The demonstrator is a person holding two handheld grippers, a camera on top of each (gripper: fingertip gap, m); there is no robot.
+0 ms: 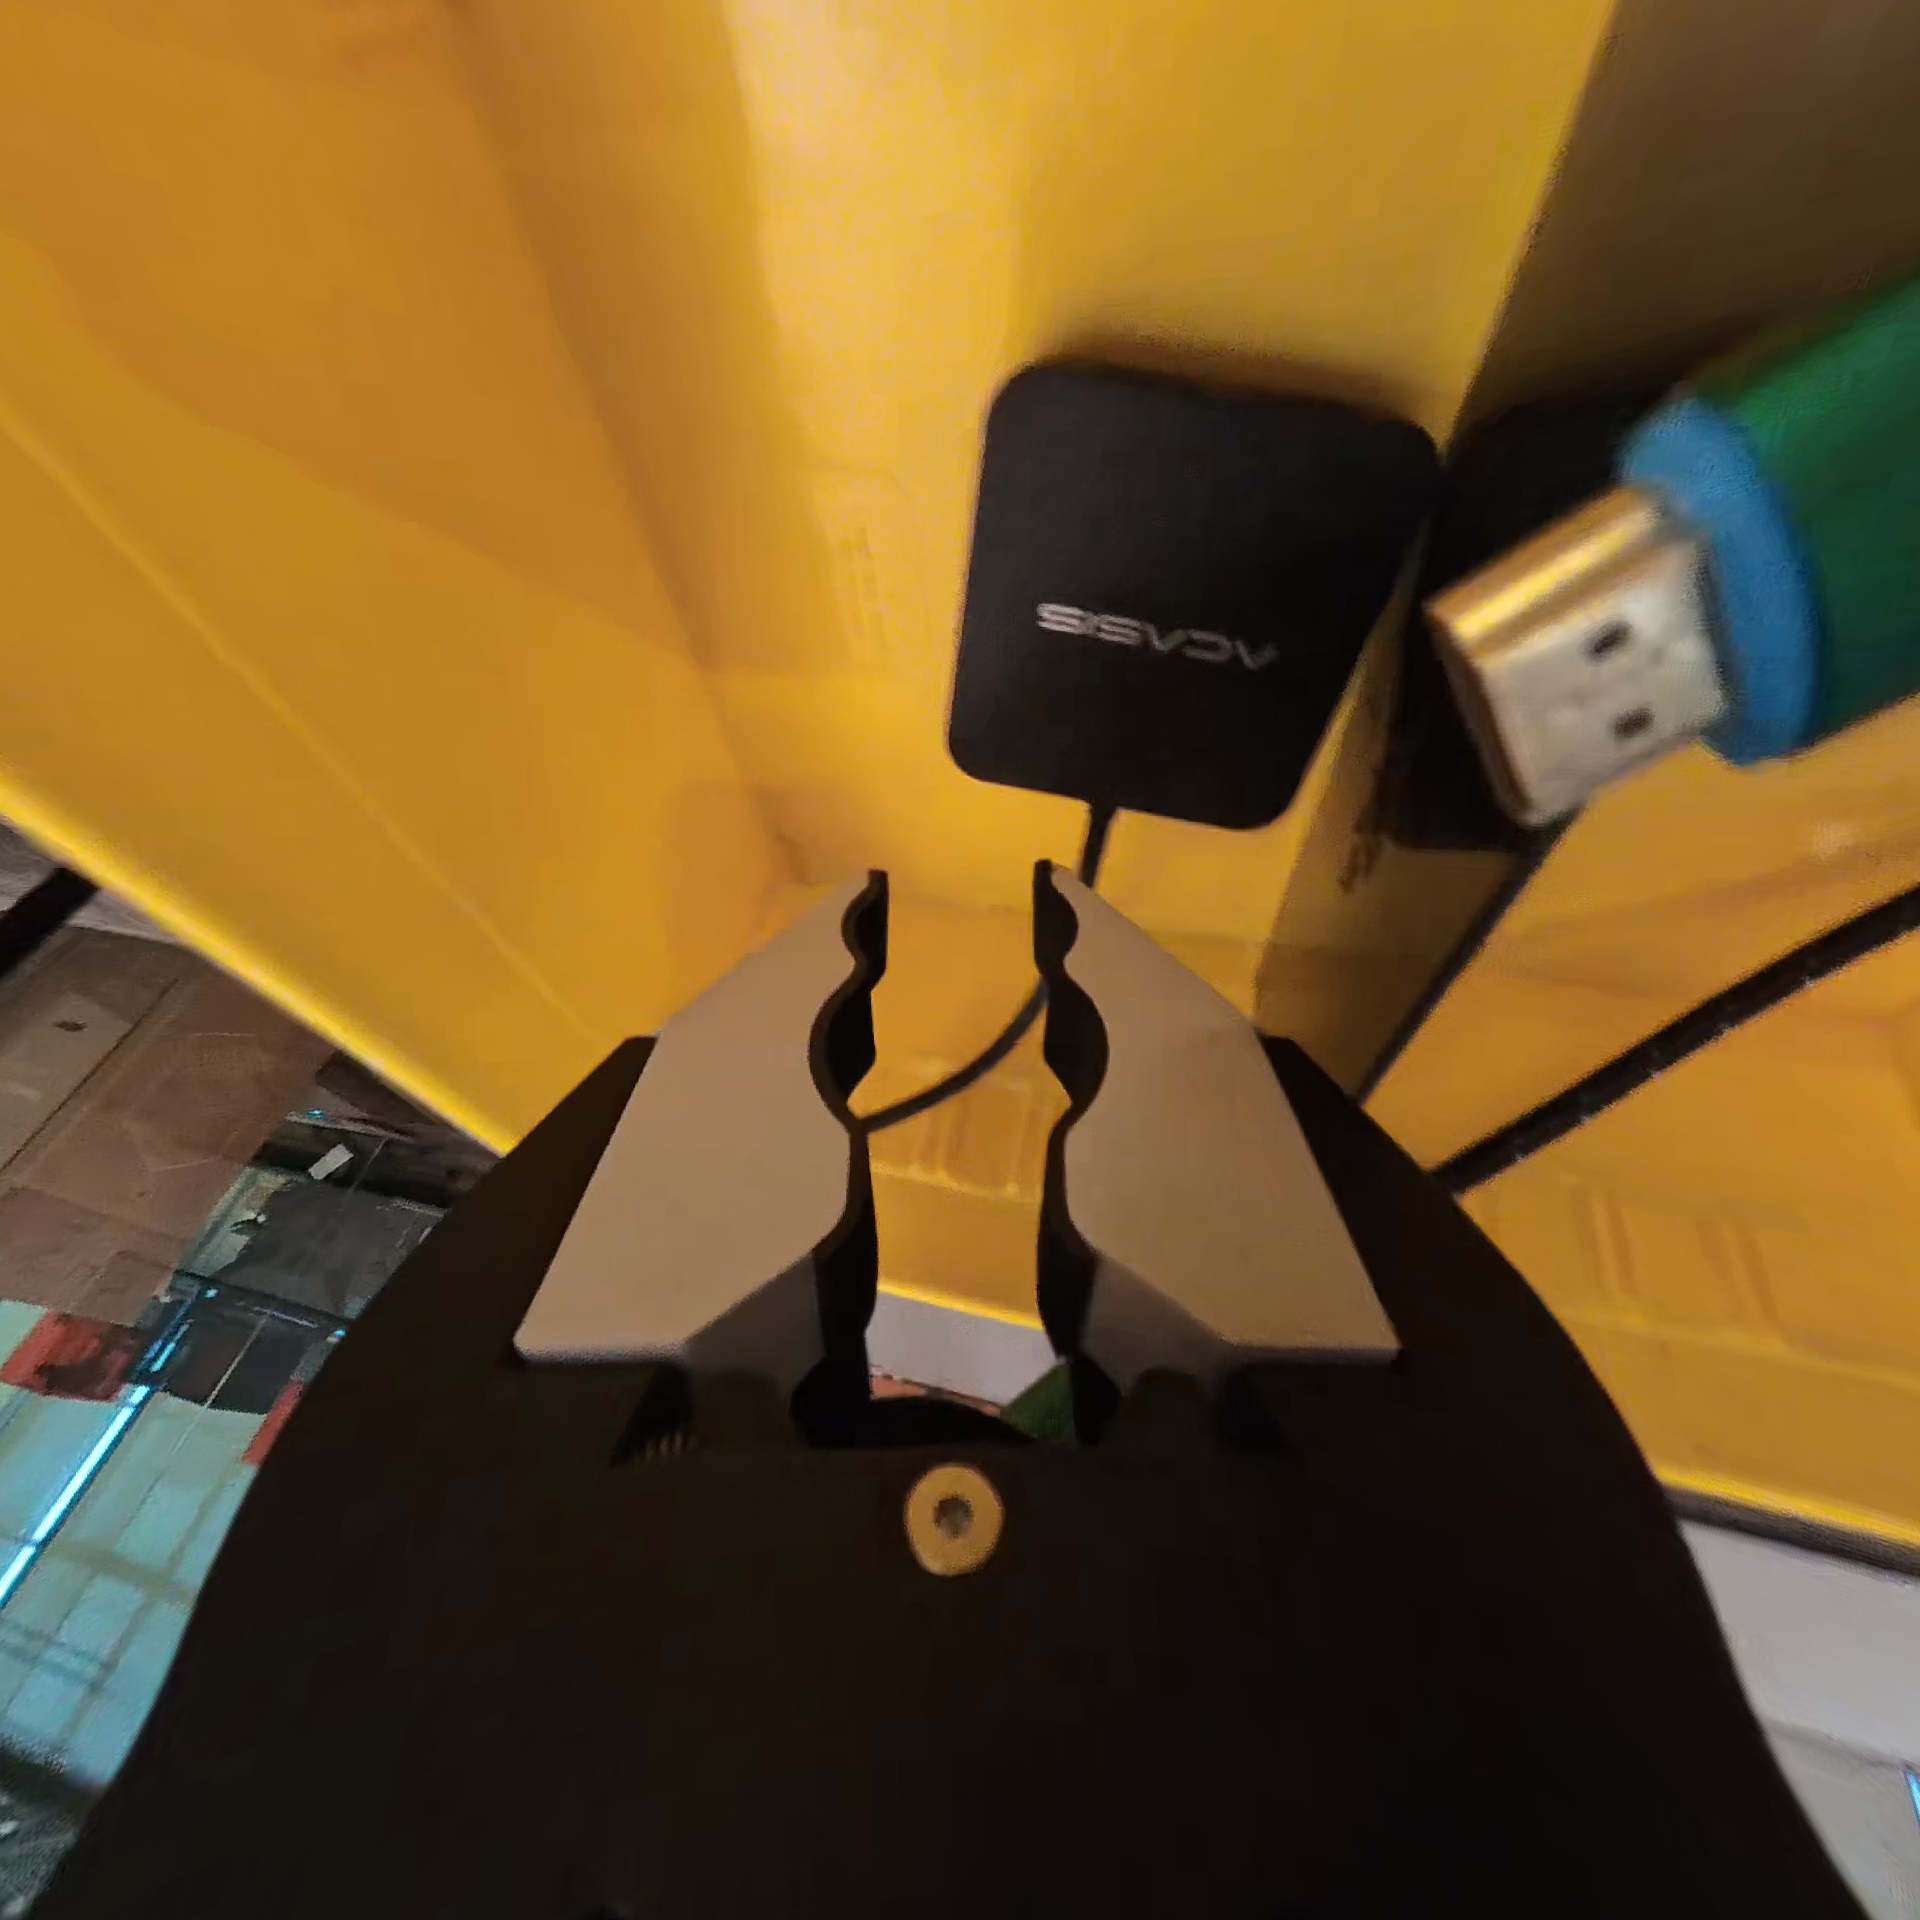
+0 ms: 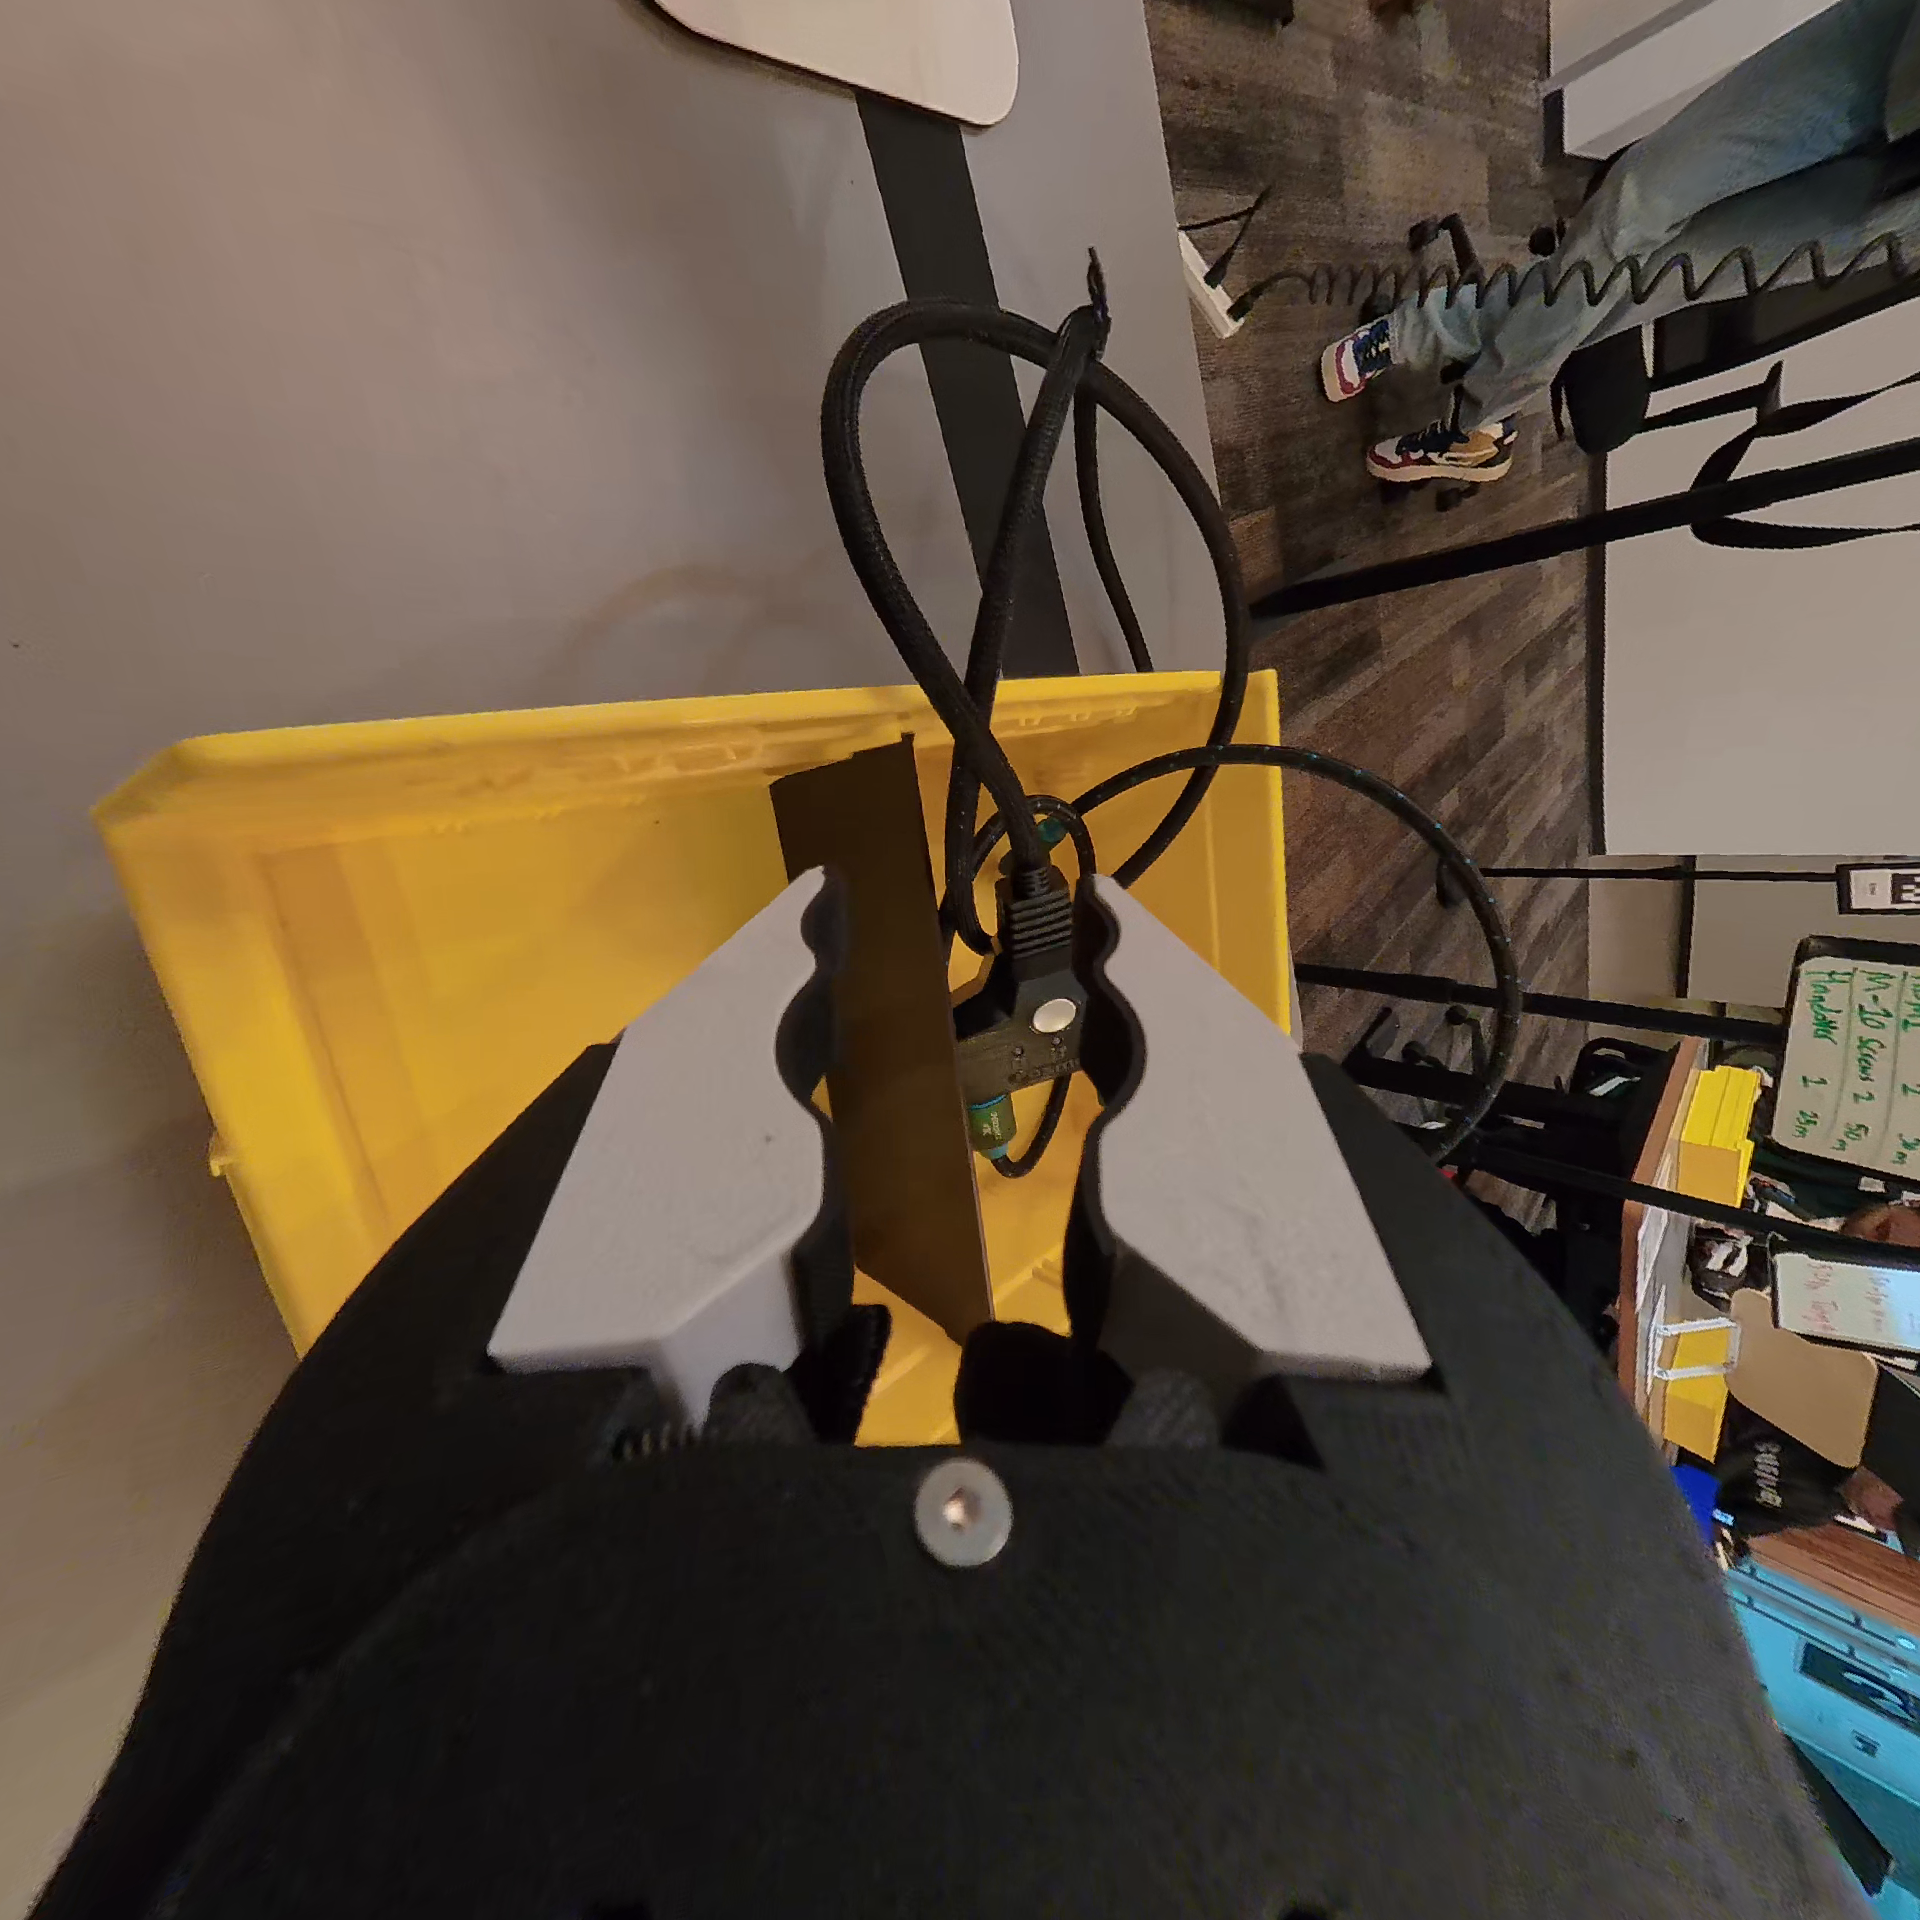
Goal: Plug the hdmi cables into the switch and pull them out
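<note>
In the left wrist view, my left gripper (image 1: 961,873) is inside a yellow bin (image 1: 416,416), jaws slightly apart and empty. A black square box (image 1: 1195,592) with a thin black lead lies just beyond its tips. A loose HDMI plug (image 1: 1579,665) with a gold tip, blue ring and green body juts in from the right, in front of a black part (image 1: 1475,499). In the right wrist view, my right gripper (image 2: 961,883) is open above the bin (image 2: 468,883). The black switch (image 2: 1029,1023) with a silver button lies below, near the right finger. A black braided cable (image 2: 935,623) and a green plug (image 2: 992,1127) are in the switch.
A dark upright divider (image 2: 894,1039) splits the bin beside the switch. Cable loops (image 2: 1226,582) spill over the bin's far rim. The bin sits on a grey table (image 2: 312,416). Beyond it are a table leg (image 2: 935,208), a seated person's legs (image 2: 1455,343) and black stands (image 2: 1558,530). About 75 centimetres separates my left fingertips from my right. The black switch (image 2: 1029,1023) lies around 10 centimetres away from my right fingertips.
</note>
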